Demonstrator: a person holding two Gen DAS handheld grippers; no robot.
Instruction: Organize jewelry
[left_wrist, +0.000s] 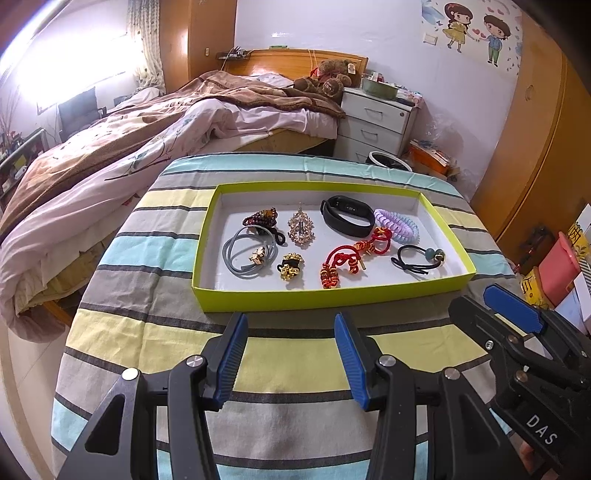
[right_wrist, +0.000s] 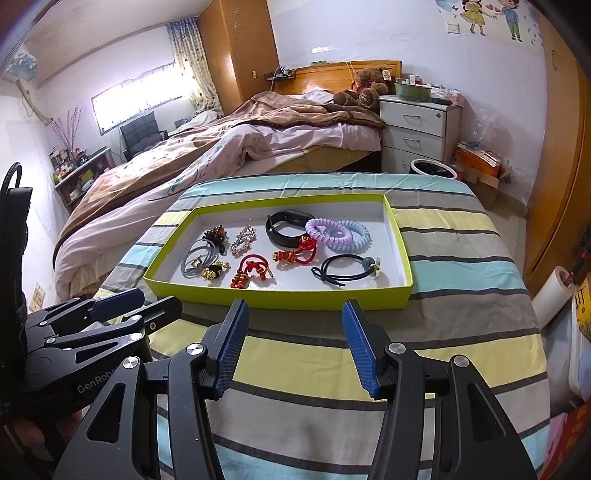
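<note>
One shallow lime-green tray (left_wrist: 334, 297) sits in the middle of the striped worktop (left_wrist: 177, 332), and every piece of jewelry lies inside it. Counted: one dark bead bracelet (left_wrist: 260, 218) and one crystal brooch (left_wrist: 301, 229) toward the tray's far left corner, one black fitness band (left_wrist: 345, 218) at the far edge, two coil hair ties (right_wrist: 338, 233) (one purple, one pale blue) overlapping near the far right corner, one grey cord bracelet (left_wrist: 247, 253) and one black-and-gold ornament (left_wrist: 290, 266) by the near left corner, two red knotted cords (left_wrist: 351, 258) in the middle, and one black hair tie with beads (left_wrist: 419, 260) by the near right corner.

The left gripper (left_wrist: 291, 356) and the right gripper (right_wrist: 294, 345) both hover over the worktop's near edge, fingers spread wide apart and holding nothing.

The right wrist view separates the two coil ties clearly, whereas the left wrist view shows them nearly merged. Each view catches the other gripper at its side, seen only partly.
</note>
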